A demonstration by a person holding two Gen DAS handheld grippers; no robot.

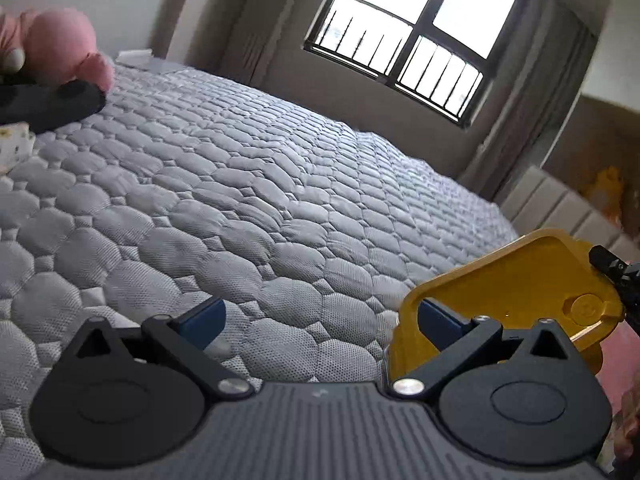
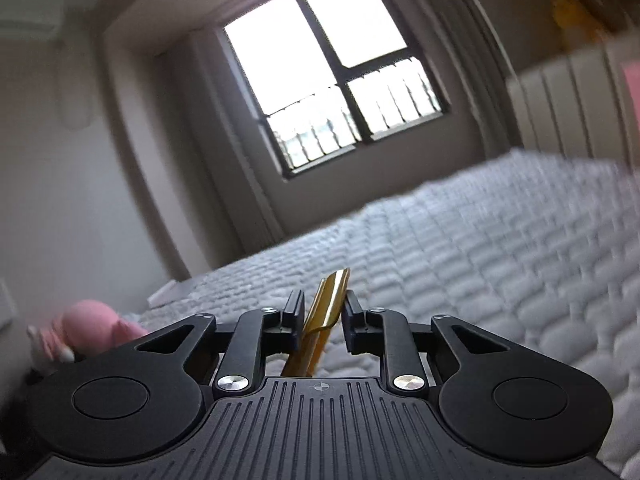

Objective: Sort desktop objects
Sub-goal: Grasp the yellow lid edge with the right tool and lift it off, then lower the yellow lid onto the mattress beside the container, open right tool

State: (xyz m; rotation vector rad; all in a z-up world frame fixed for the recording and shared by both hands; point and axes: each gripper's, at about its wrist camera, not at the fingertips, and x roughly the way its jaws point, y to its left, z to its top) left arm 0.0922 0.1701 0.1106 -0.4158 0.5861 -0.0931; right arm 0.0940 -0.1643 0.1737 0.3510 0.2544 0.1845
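Note:
A flat yellow plastic piece with a round button hangs above the grey quilted bed, low at the right of the left wrist view. A black fingertip of my right gripper clamps its right corner. In the right wrist view the yellow piece shows edge-on between the two pads, and my right gripper is shut on it, raised over the bed. My left gripper stands open with nothing between its blue pads. The yellow piece's left rim lies by its right finger; whether they touch I cannot tell.
A pink plush toy lies at the bed's far left, seen also as a pink plush toy low left in the right wrist view. In front of it sit a black object and a white patterned item. A padded headboard stands right, a window behind.

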